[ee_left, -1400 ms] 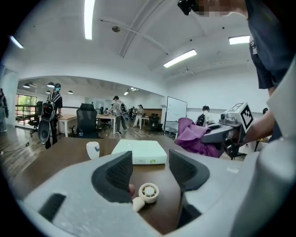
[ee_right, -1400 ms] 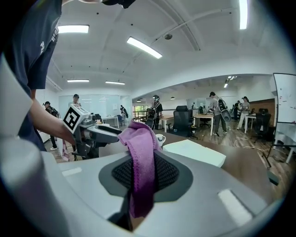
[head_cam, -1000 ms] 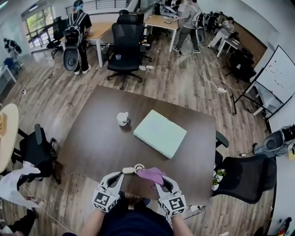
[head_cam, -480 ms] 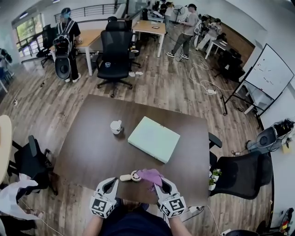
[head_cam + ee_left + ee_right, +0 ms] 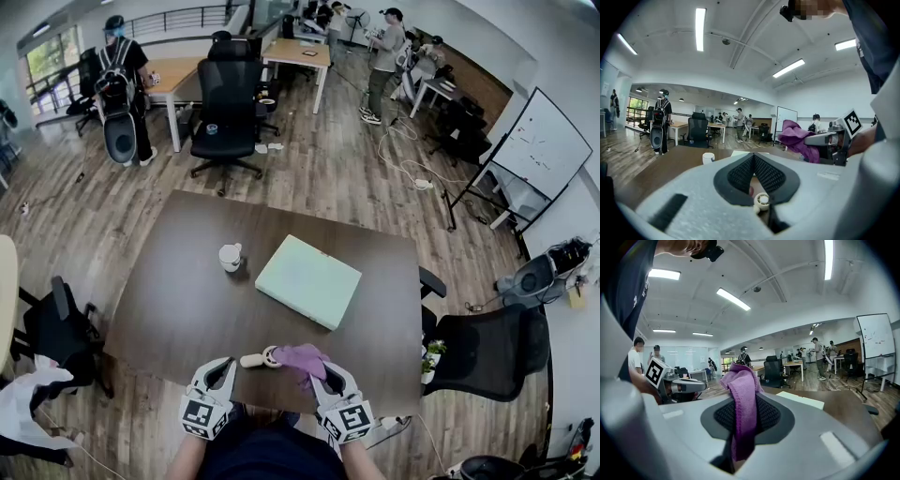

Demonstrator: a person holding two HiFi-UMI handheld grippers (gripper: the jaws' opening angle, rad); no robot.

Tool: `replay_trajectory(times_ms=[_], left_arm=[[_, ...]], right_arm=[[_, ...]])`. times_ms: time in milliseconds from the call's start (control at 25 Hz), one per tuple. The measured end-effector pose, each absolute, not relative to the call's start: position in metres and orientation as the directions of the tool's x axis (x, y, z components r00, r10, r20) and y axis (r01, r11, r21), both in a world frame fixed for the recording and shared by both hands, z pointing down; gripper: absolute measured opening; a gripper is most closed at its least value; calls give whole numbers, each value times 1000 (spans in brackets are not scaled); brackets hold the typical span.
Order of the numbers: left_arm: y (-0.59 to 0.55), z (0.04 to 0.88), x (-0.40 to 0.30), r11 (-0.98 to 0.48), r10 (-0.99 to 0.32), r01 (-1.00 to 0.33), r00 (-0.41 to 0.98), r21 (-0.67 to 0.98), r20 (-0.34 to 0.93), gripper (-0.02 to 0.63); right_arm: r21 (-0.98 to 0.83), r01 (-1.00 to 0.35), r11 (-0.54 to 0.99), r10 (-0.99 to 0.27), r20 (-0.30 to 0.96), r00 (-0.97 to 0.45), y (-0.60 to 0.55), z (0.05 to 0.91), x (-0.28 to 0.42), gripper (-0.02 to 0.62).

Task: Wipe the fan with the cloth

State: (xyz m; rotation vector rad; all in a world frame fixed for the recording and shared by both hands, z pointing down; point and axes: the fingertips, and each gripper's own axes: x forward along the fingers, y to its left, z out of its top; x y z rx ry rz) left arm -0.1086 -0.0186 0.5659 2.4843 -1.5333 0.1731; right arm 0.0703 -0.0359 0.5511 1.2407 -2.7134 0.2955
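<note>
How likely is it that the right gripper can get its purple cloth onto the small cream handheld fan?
Probably yes. The right gripper, shut on the purple cloth, holds it right beside the small cream fan on the dark wooden table; nothing stands between them.

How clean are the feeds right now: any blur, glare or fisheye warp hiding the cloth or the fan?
Head view: sharp and evenly lit, but heavy fisheye; cloth and fan sit small near the bottom edge. Left gripper view: dark vignette, ceiling lights bright but not washing anything out, near jaws soft. Right gripper view: same vignette; cloth in focus, draped over the middle of the jaws.
</note>
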Motion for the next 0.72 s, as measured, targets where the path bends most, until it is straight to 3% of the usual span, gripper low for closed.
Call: replay_trajectory(times_ms=[720], left_arm=[[-28, 573, -108, -434, -857, -892, 452, 125, 247, -5]], right_arm=[[-150, -774, 615, -745, 209, -633, -47, 551, 80, 74]])
